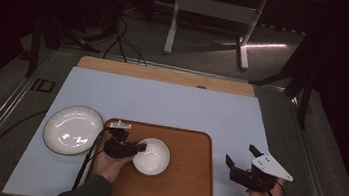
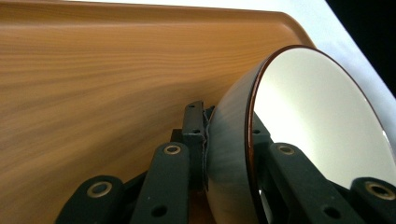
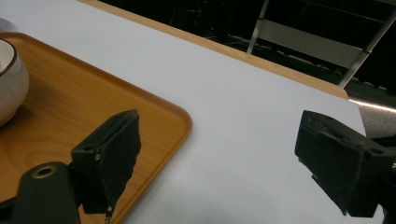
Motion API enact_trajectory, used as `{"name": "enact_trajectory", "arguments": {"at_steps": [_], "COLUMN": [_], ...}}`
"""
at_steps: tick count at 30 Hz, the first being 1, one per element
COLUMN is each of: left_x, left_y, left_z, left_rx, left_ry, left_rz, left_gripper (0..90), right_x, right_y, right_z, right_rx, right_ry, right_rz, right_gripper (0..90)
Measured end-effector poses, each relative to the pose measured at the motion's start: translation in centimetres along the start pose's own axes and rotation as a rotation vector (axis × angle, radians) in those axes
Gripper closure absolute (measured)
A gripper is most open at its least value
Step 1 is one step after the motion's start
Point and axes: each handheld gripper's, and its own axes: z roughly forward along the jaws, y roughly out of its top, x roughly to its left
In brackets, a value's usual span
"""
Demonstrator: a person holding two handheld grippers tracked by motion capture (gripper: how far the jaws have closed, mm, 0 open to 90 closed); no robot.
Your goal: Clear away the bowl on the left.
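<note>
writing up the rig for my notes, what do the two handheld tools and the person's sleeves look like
Both tools are black, with bolted link arms and blocky padded jaws. The right tool carries a pale grey three-cornered plate on top; the left tool has a smaller pale plate and a dark cable trailing back. The sleeves are dark grey.

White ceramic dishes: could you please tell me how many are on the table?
2: a white bowl on the wooden tray, its rim gripped by the left gripper, and a white ribbed plate left of the tray.
</note>
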Motion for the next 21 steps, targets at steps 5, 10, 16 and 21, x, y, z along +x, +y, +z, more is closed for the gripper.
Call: {"name": "enact_trajectory", "arguments": {"at_steps": [5,10,16,21], "left_x": [-0.1,0.0,0.1,0.0], "left_y": [0.0,0.0,0.2,0.4], "left_z": [0.2,0.3,-0.2,-0.9], "left_rx": [0.012,0.013,0.004,-0.019], "left_ry": [0.036,0.036,0.049,0.063], "left_rz": [0.023,0.018,0.022,0.038], "left_gripper": [77.0,72.6,65.1,61.1], "right_x": [0.0,0.0,0.0,0.0], "right_y": [0.0,0.0,0.0,0.0], "right_z": [0.0,0.0,0.0,0.0], "right_rx": [0.000,0.001,0.001,0.001], "right_ry": [0.000,0.000,-0.001,0.000], "right_rz": [0.000,-0.001,0.000,-0.001], "right_gripper": [13.8,13.8,13.8,13.9]}}
